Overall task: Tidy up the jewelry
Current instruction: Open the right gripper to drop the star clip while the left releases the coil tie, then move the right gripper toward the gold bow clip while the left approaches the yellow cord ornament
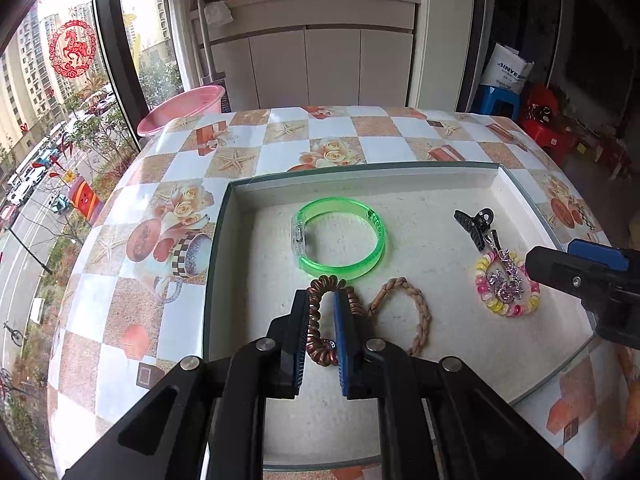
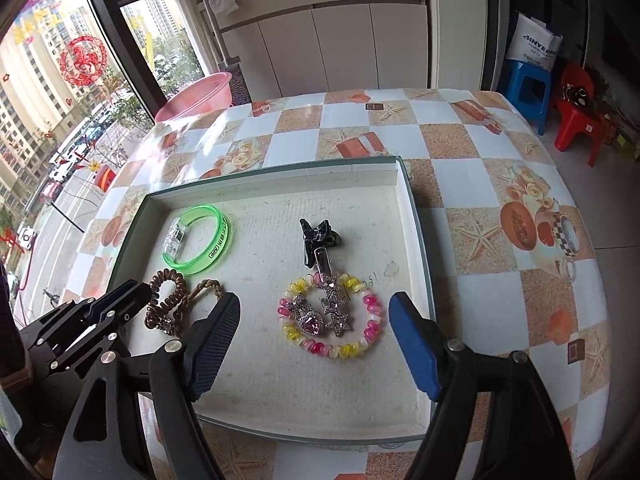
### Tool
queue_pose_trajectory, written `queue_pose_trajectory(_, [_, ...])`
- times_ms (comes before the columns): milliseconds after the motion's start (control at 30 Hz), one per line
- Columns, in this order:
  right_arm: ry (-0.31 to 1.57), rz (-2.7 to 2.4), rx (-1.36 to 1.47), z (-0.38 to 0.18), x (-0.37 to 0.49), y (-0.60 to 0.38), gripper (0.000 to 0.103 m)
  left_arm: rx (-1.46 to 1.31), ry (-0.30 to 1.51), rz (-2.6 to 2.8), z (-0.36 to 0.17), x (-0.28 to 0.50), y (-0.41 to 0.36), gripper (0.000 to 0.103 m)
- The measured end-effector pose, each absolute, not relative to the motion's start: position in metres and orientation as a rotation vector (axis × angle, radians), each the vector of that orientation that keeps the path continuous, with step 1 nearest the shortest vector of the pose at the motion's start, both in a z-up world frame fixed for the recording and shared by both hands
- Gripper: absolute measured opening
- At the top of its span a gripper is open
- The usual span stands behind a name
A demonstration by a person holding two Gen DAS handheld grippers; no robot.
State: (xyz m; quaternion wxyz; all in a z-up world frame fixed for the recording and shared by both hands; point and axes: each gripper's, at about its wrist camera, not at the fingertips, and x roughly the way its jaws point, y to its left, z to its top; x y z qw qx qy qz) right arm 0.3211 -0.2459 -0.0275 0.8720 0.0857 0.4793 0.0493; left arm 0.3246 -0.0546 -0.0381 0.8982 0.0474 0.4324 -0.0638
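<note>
A shallow white tray [image 1: 360, 168] holds the jewelry. My left gripper [image 1: 322, 304] is shut on a brown spiral hair tie [image 1: 324, 282] near the tray's front left. Beside it lies a beige braided tie [image 1: 424, 312], with a green bangle [image 1: 376, 236] behind. In the right wrist view my right gripper [image 2: 314, 316] stands open above a pink-and-yellow spiral tie [image 2: 372, 320]. None of its pads touch it. Rhinestone clips [image 2: 332, 308] lie inside that ring. A black claw clip [image 2: 316, 236] sits just behind.
The tray rests on a table with a checked starfish cloth [image 2: 472, 160]. A pink basin [image 2: 196, 96] sits beyond the far left corner. White cabinets [image 1: 332, 68] stand behind. A blue stool [image 2: 528, 84] and a red chair [image 2: 580, 120] are on the floor at right.
</note>
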Motion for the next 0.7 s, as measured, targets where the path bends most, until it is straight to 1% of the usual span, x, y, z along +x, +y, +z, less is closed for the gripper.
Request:
queue_pose_trajectory(167, [0.991, 0.102, 0.173, -0.016, 0.315, -0.249, 0.08, 0.085, 0.896, -0.133, -0.03, 0.323, -0.052, 0.025])
queue_pose_trajectory(233, [0.987, 0.099, 0.181, -0.013, 0.311, -0.251, 0.083, 0.075, 0.89, -0.132, -0.026, 0.321, -0.05, 0.025])
queue_pose_trajectory(367, [0.985, 0.096, 0.219, -0.008, 0.307, -0.258, 0.083, 0.078, 0.869, -0.136, -0.016, 0.316, -0.048, 0.025])
queue_pose_trajectory(400, [0.988, 0.096, 0.224, -0.008, 0.305, -0.259, 0.083, 0.08, 0.864, -0.135, -0.014, 0.315, -0.048, 0.027])
queue_pose_trajectory(433, [0.991, 0.095, 0.226, -0.009, 0.304, -0.259, 0.083, 0.078, 0.863, -0.132, -0.013, 0.315, -0.047, 0.063])
queue_pose_trajectory(467, [0.995, 0.093, 0.225, -0.009, 0.303, -0.259, 0.083, 0.068, 0.861, -0.118, -0.011, 0.314, -0.045, 0.103])
queue_pose_trajectory(533, [1.001, 0.089, 0.222, -0.01, 0.301, -0.259, 0.083, 0.055, 0.813, -0.099, -0.005, 0.309, -0.042, 0.103])
queue_pose_trajectory(700, [1.011, 0.09, 0.234, -0.01, 0.295, -0.262, 0.084, 0.069, 0.815, -0.103, 0.002, 0.303, -0.04, 0.103])
